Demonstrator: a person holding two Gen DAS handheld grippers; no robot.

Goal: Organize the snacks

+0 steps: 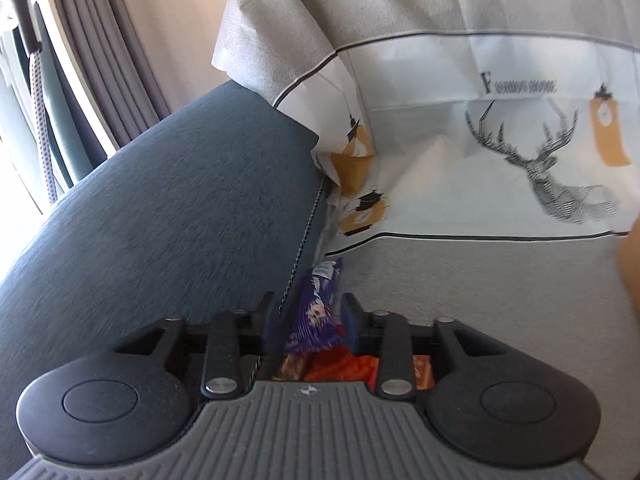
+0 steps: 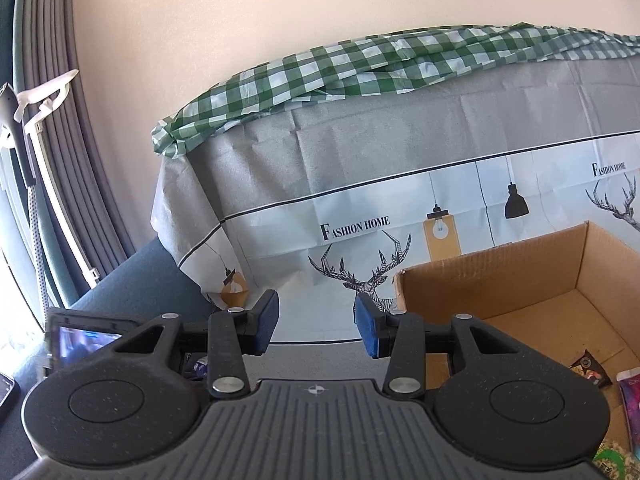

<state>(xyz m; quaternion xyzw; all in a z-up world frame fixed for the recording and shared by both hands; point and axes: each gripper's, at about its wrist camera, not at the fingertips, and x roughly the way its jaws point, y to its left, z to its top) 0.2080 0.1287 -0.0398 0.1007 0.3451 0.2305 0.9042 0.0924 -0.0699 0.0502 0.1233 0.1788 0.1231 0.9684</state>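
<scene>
1. Right wrist view: the largest thing is a grey printed cloth draped over a sofa back, with a green checked cloth bunched along its top. The print shows two stag heads and three hanging lamps here.
2. One open cardboard box stands at the right on the cloth-covered seat. Three snack packets show at its bottom right: a dark packet, a purple-pink packet and a green-and-white packet (each cut off by the gripper body or the picture edge).
3. A dark blue sofa arm fills the left of the left wrist view, meeting the cloth along a stitched seam.
4. The right gripper points only slightly downward at the cloth beside the box's near corner. Its blue pads stand apart with nothing between them.
5. The left gripper tilts down toward the gap between sofa arm and seat. Its pads stand part-way apart, with one purple snack packet upright between them. Whether the pads press on it, I cannot tell (the picture is blurred).
6. Below that packet, orange and brown wrappers lie in a small heap; their number cannot be counted.
</scene>
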